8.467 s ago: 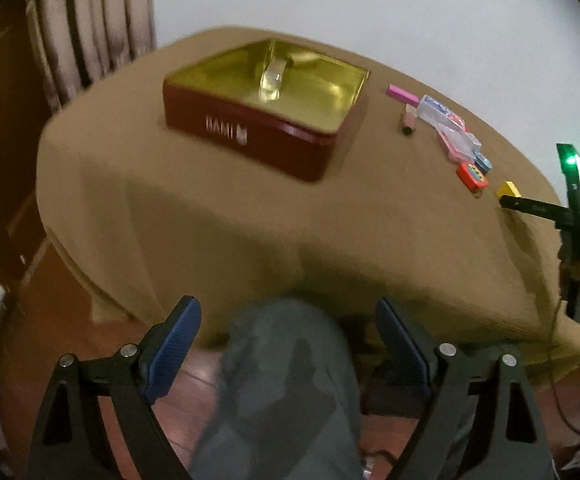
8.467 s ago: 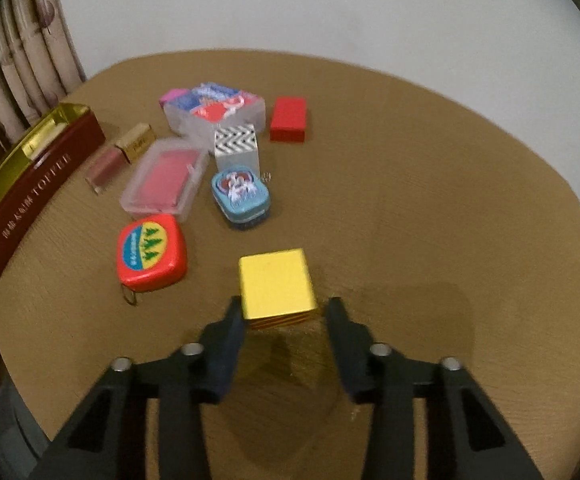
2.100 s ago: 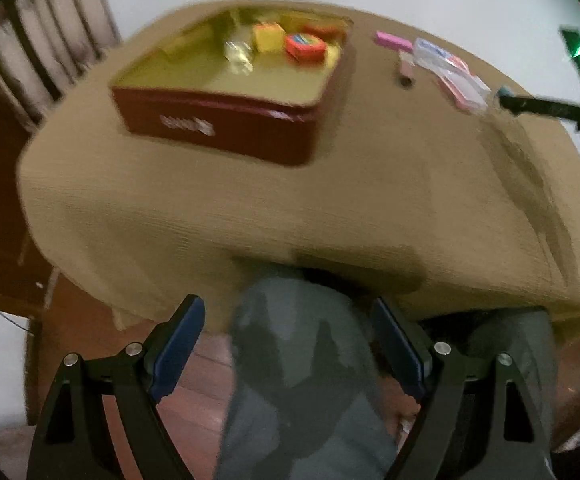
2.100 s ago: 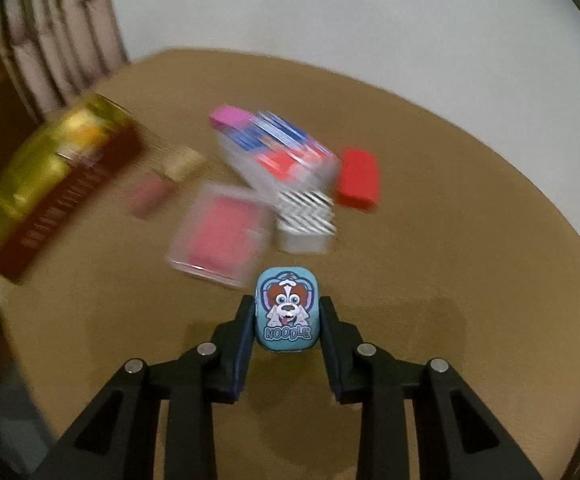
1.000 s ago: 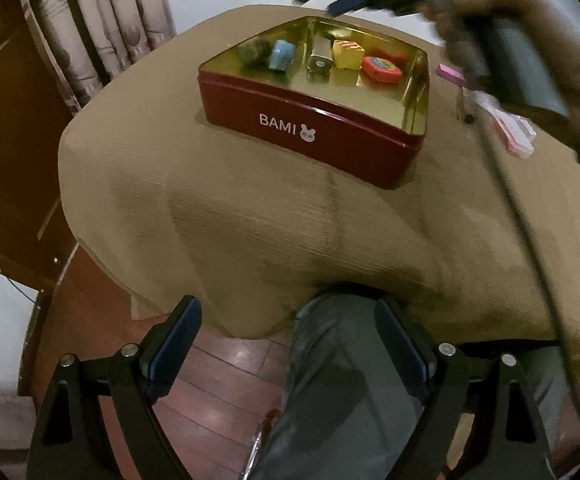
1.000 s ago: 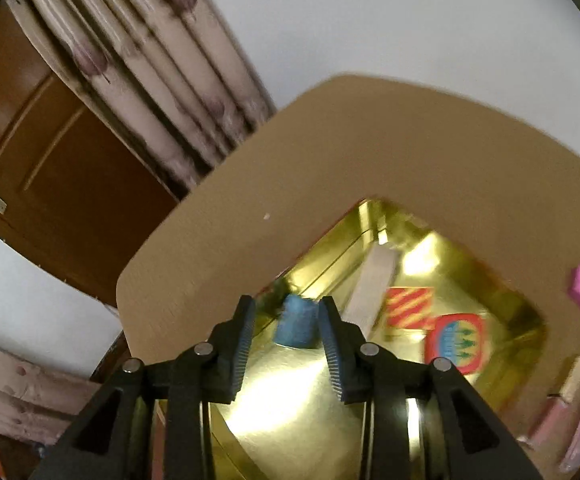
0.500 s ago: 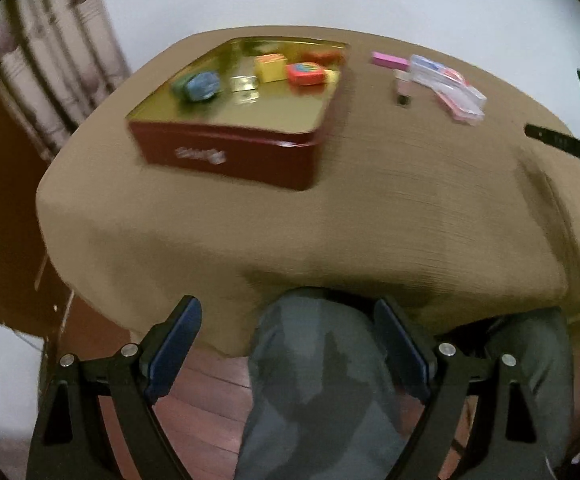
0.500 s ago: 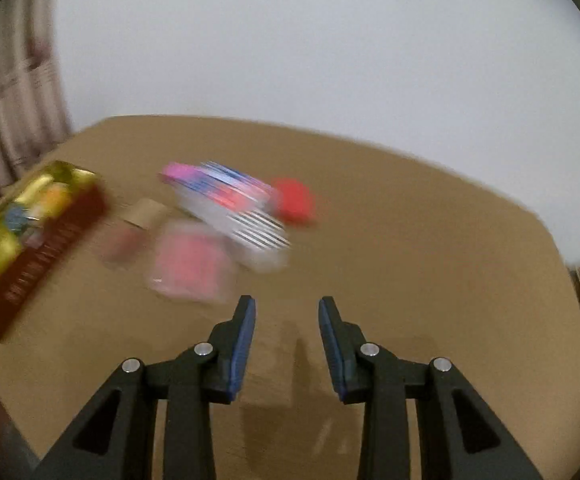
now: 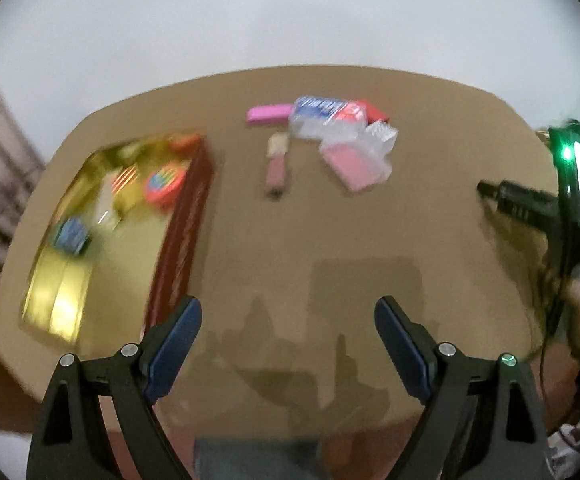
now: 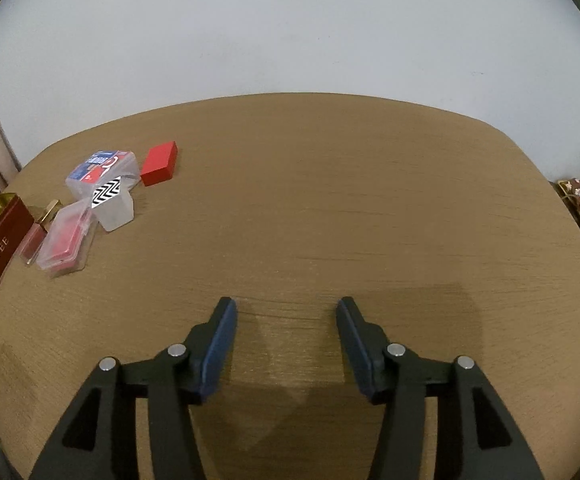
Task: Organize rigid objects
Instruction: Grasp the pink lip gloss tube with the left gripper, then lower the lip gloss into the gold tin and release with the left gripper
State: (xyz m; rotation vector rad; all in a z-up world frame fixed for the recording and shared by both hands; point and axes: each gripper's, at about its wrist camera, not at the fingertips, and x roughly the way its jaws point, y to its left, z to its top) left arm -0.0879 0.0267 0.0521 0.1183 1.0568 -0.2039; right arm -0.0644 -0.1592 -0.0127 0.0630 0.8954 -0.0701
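While both grippers hang empty over the brown bench (image 10: 330, 208), the red tin (image 9: 178, 240) at far left holds a blue tin (image 9: 70, 234), a striped yellow block (image 9: 126, 178) and a red tape measure (image 9: 164, 182) in its gold interior. Right of the tin lie a lipstick (image 9: 276, 164), a pink bar (image 9: 268, 114), clear card cases (image 10: 66, 244), a zigzag-patterned box (image 10: 110, 200) and a red block (image 10: 160, 163). Farther right of the tin, the left gripper (image 9: 288, 320) shows wide jaws, and the right gripper (image 10: 286, 320) has jaws moderately apart.
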